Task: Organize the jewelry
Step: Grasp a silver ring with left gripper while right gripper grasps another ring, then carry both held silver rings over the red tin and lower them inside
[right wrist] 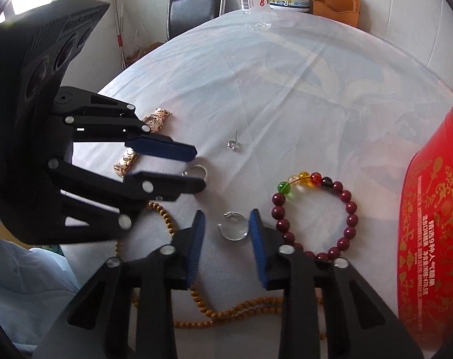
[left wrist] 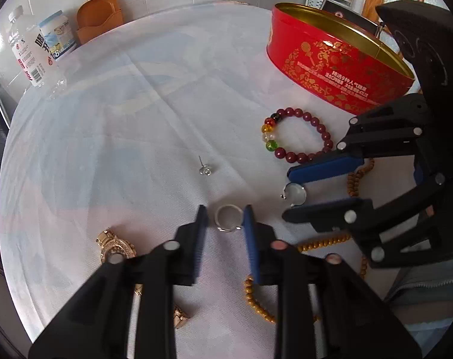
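In the left wrist view my left gripper (left wrist: 225, 209) has its blue pads closed against the sides of a plain silver band ring (left wrist: 228, 218) on the white cloth. My right gripper (right wrist: 226, 214) is closed the same way on an open-ended silver ring (right wrist: 232, 228); in the left wrist view it (left wrist: 286, 194) reaches in from the right. The red bead bracelet (right wrist: 350, 208) lies just right of the right gripper. A wooden bead necklace (right wrist: 241, 309) trails under both grippers. A gold watch (left wrist: 115, 246) lies left of the left gripper, and a stud earring (left wrist: 205, 170) beyond it.
An open red tin (left wrist: 331, 68) with a gold inside stands at the right, behind the bracelet. At the table's far edge are a water bottle (left wrist: 26, 51), a white tub (left wrist: 57, 34) and an orange holder (left wrist: 99, 18). A black chair (right wrist: 193, 9) stands past the table.
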Action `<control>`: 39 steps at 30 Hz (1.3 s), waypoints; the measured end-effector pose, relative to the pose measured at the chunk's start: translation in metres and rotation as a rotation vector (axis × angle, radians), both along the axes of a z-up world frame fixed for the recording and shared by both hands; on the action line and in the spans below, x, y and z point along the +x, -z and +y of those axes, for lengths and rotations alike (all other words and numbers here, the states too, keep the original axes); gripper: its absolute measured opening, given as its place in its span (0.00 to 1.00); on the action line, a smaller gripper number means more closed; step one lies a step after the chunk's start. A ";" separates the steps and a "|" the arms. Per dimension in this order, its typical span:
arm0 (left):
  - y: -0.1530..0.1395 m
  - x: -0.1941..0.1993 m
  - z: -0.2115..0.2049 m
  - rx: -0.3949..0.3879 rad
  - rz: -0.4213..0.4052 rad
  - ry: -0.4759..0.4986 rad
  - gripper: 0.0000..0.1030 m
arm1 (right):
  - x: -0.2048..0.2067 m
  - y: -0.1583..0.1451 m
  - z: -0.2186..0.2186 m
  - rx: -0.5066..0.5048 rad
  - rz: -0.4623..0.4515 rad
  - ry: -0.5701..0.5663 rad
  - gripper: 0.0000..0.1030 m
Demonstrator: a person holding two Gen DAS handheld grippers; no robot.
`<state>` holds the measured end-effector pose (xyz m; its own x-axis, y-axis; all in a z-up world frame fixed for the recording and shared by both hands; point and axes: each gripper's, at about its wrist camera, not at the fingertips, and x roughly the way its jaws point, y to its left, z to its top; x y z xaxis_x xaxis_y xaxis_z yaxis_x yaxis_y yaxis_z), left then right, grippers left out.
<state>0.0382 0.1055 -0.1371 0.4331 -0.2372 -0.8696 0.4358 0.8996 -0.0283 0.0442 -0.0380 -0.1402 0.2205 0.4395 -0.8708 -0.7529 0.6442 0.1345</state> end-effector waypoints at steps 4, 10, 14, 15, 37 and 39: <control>-0.001 -0.003 0.002 0.000 -0.003 0.008 0.19 | -0.001 0.000 -0.004 0.006 0.004 -0.004 0.22; -0.027 -0.006 0.005 -0.028 -0.034 -0.031 0.19 | -0.003 -0.024 -0.012 0.056 -0.011 0.024 0.22; -0.045 -0.004 -0.004 -0.021 -0.069 -0.039 0.19 | -0.003 -0.043 -0.020 0.074 -0.037 0.027 0.22; -0.049 -0.003 -0.007 -0.021 -0.079 -0.046 0.19 | -0.003 -0.049 -0.023 0.080 -0.047 0.028 0.22; -0.158 0.051 -0.218 -0.130 -0.241 -0.089 0.19 | 0.043 -0.165 -0.272 0.204 -0.248 0.166 0.22; -0.156 0.050 -0.237 -0.135 -0.230 -0.100 0.19 | 0.051 -0.166 -0.288 0.197 -0.242 0.156 0.22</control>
<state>0.0884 -0.1311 0.0190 0.6423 -0.2906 -0.7092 0.3538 0.9333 -0.0619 0.0953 -0.3256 0.0256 0.4879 0.5385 -0.6870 -0.6726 0.7336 0.0973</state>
